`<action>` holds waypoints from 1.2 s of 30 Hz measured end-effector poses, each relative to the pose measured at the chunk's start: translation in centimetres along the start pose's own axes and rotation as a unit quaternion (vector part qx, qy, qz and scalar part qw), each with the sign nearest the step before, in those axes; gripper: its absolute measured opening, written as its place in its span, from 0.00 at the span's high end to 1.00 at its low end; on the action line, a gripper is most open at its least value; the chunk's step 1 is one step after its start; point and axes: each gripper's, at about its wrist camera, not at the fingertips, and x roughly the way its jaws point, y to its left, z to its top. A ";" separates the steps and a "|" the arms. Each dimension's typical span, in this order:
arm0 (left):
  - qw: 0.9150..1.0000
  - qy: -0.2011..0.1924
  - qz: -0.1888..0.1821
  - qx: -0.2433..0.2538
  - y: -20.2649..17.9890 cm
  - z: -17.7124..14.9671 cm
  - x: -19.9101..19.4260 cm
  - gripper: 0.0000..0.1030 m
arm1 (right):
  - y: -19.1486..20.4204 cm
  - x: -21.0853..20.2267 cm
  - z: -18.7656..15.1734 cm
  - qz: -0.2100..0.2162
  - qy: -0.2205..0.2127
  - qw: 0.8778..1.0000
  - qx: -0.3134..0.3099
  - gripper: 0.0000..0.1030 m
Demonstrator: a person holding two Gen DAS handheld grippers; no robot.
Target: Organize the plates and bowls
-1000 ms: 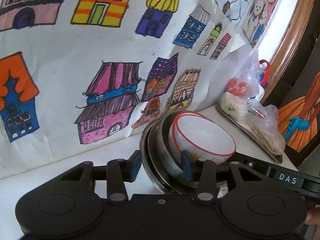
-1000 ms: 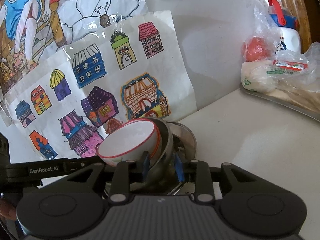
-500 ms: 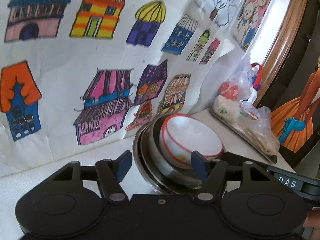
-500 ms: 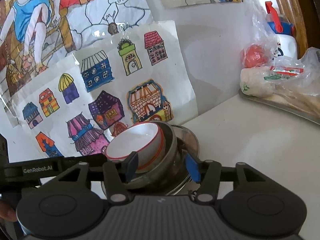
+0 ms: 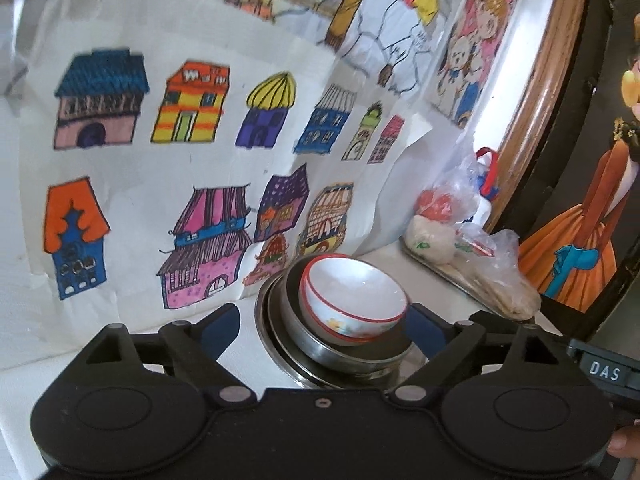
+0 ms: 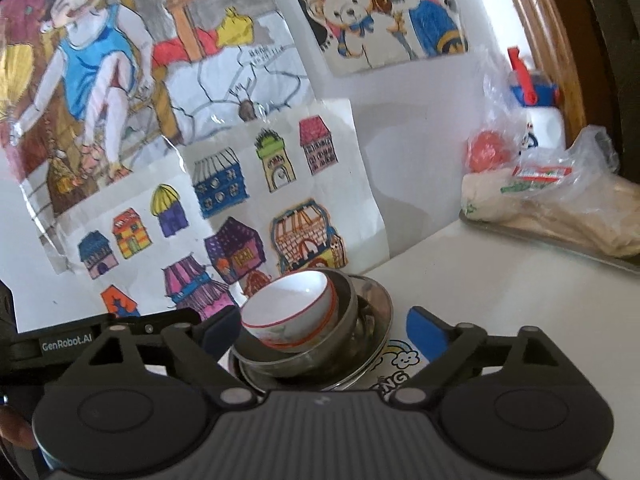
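A white bowl with a red rim [image 5: 354,300] sits tilted inside a steel bowl [image 5: 316,344], which rests on steel plates [image 5: 268,328] on the white table by the wall. The stack also shows in the right wrist view: white bowl [image 6: 290,308], steel bowl [image 6: 344,320], steel plate [image 6: 378,320]. My left gripper [image 5: 322,330] is open and empty, its blue-padded fingers [image 5: 218,332] standing either side of the stack, pulled back from it. My right gripper [image 6: 324,330] is open and empty too, its jaws wide on both sides of the stack.
Children's drawings of houses [image 5: 200,216] lean on the wall right behind the stack. A steel tray [image 6: 560,244] with bagged food [image 6: 560,200] and a white bottle [image 6: 540,116] stands at the right. A printed mat [image 6: 400,364] lies under the plates.
Both grippers opened from a narrow grip at the stack's rim and drew back and up. The stack of bowls and plates stays in place on the table.
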 end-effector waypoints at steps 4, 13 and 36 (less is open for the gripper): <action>1.000 -0.011 -0.005 0.007 -0.4 0.0 -1.4 0.08 | 0.8 -1.5 0.1 -0.001 -0.017 1.000 -0.006 0.02; 0.999 -0.044 0.002 0.028 -1.1 -0.1 -4.3 0.02 | 2.2 -4.5 -0.3 -0.021 -0.057 0.998 -0.025 0.00; 0.990 -0.105 0.047 0.079 -2.6 -4.8 -12.1 0.01 | 4.9 -14.0 -5.7 -0.093 -0.122 0.987 -0.047 0.00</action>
